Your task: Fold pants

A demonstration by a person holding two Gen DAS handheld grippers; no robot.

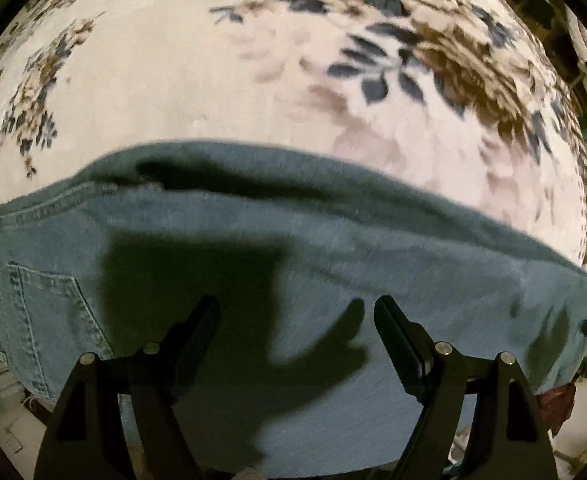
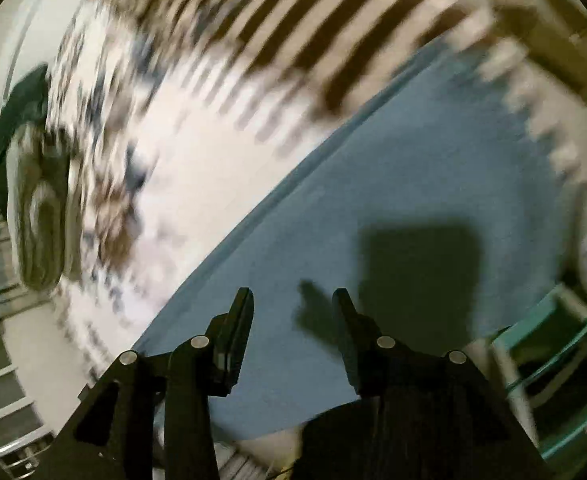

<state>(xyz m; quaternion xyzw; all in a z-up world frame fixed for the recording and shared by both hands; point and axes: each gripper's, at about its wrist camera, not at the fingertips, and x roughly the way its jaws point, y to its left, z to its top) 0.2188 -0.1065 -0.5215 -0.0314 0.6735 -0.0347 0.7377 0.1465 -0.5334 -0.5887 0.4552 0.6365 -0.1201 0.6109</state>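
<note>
One pocket (image 1: 49, 300) shows only on left wrist.

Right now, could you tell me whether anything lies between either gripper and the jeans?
Nothing visible does. The left gripper hangs open over bare denim of the jeans, and the right gripper, also open, looks onto plain denim too, only shadows crossing it.

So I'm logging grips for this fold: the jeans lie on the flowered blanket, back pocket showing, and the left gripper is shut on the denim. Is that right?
Not quite. In the left wrist view the left gripper is open above the jeans, with nothing pinched between its fingers. The rest holds: the jeans lie on the flowered blanket and the back pocket shows.
</note>
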